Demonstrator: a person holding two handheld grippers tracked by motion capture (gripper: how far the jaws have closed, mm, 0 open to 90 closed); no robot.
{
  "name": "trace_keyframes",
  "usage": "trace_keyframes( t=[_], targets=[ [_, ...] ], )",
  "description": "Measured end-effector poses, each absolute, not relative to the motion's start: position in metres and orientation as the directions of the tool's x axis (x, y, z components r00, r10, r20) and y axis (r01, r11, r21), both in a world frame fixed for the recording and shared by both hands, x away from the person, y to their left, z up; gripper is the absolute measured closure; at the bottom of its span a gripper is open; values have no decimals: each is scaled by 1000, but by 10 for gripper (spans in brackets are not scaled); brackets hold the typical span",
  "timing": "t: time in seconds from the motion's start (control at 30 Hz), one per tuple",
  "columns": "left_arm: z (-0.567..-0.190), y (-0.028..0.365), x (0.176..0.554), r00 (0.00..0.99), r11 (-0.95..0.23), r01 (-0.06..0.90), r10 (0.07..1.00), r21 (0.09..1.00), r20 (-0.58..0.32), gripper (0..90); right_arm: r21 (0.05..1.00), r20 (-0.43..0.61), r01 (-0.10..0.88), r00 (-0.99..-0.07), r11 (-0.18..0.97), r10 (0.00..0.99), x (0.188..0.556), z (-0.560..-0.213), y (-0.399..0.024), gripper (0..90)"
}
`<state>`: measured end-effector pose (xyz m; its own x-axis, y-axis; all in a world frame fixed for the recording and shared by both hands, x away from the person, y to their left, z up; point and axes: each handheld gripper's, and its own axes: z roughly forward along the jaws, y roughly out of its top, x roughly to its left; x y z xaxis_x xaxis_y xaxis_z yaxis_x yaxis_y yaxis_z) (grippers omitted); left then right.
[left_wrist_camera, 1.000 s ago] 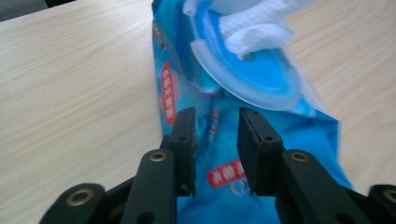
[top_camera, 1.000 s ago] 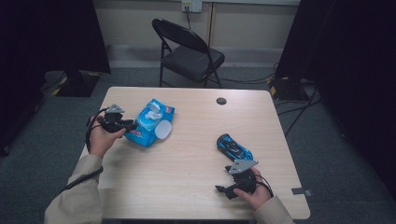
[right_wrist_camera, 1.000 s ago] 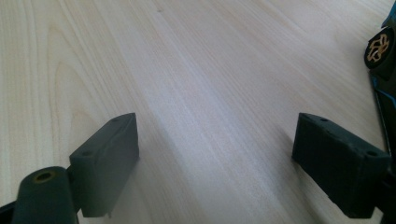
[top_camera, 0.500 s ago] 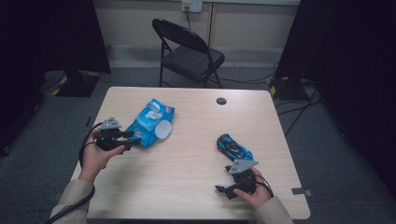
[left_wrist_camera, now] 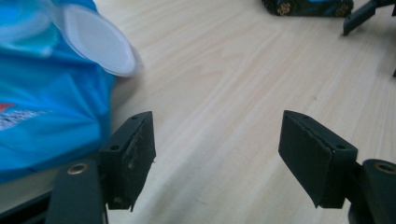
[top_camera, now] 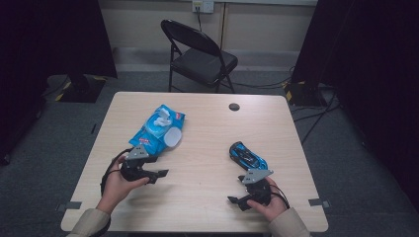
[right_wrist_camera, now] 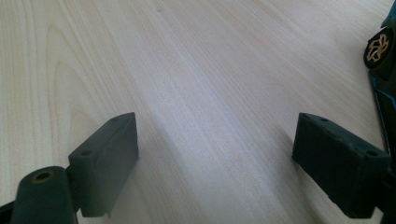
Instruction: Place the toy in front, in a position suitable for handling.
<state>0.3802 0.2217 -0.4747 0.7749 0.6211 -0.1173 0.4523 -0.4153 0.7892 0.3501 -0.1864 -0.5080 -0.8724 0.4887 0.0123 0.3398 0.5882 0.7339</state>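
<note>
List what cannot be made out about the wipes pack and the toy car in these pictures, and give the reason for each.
- Wipes pack: label print too small in the high view; cut off by the frame edge and blurred in the left gripper view.
- Toy car: cut off by the right edge in the right gripper view; by the top edge in the left gripper view.

You wear tan sleeves (top_camera: 91, 222) that end at the wrists. Each hand carries black tongs: the left tongs (top_camera: 157, 174) and the right tongs (top_camera: 235, 201) each bear 1 grey three-cornered plate on top and trail a black cable looping at the wrist. In the left gripper view, the 2 jaws are black blocks with a brass-coloured rivet (left_wrist_camera: 77, 168) at each hinge.
</note>
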Motion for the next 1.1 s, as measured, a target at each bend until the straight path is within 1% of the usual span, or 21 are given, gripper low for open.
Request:
trace_keyframes(
  t=[0.13, 0.27, 0.6, 0.67, 0.83, 0.93, 1.1],
  targets=[
    [-485, 213, 372, 789, -467, 438, 609, 768, -80, 248, 734, 13, 340, -872, 588, 489, 350, -508, -186, 138],
    [-493, 205, 365, 810, -502, 420, 583, 756, -63, 234, 734, 13, 340, -872, 588, 489, 350, -508, -186, 139],
    [-504, 198, 361, 834, -535, 394, 550, 747, -46, 199, 734, 14, 340, -873, 588, 488, 350, -508, -187, 141],
    [-506, 198, 360, 834, -532, 400, 549, 746, -55, 187, 735, 11, 337, -873, 588, 487, 350, -508, -187, 143],
    [-506, 196, 359, 844, -554, 383, 536, 739, -35, 164, 734, 17, 343, -872, 586, 490, 349, -507, -189, 143],
    [-507, 194, 358, 851, -573, 368, 525, 732, -17, 137, 738, 24, 349, -869, 578, 495, 349, -504, -191, 143],
    [-507, 194, 358, 852, -572, 370, 523, 732, -22, 122, 762, 19, 346, -857, 547, 515, 350, -492, -194, 139]
  ],
)
